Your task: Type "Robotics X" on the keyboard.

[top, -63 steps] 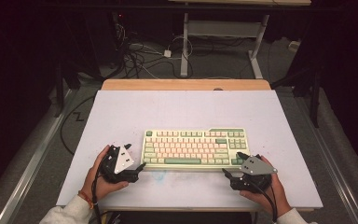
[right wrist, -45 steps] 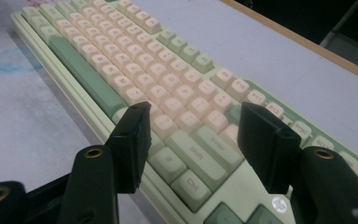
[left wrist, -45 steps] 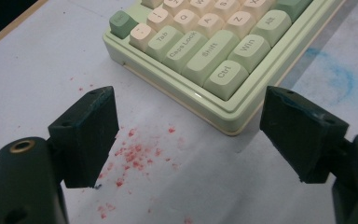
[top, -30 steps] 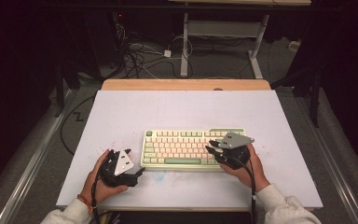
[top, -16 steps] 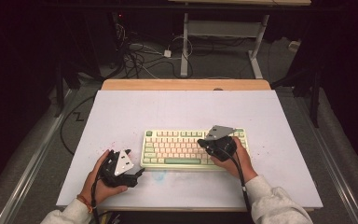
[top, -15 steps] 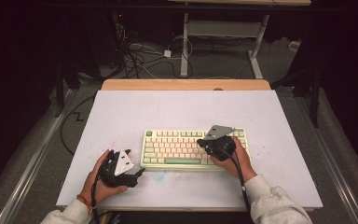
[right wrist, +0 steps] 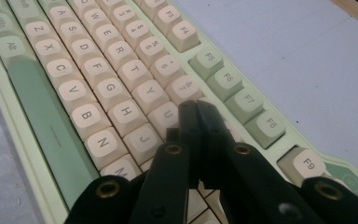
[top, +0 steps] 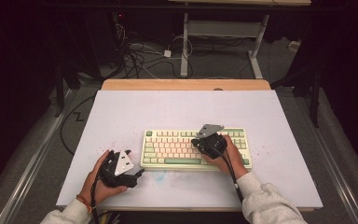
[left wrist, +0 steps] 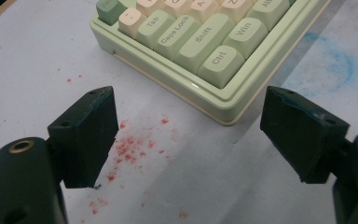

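Right claw [right wrist: 196, 109] pinched tight, matte black tips over rounded cream keys of glossy pale-green keyboard [right wrist: 51, 116]; left claw [left wrist: 191, 135] gaping wide above red-speckled white bench [left wrist: 37, 60].

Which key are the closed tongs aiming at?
On the white table lies a green keyboard. The right tongs, shut, point at its cream letter rows, tips over the key just right of U, below the darker green F keys.

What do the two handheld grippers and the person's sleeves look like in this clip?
Both are black: the left gripper has blocky dark fingers with brass-coloured rivets, the right gripper slimmer ones. Each carries a grey three-cornered plate on top and trails a black cable. Sleeves are light grey; an orange band circles the left wrist.
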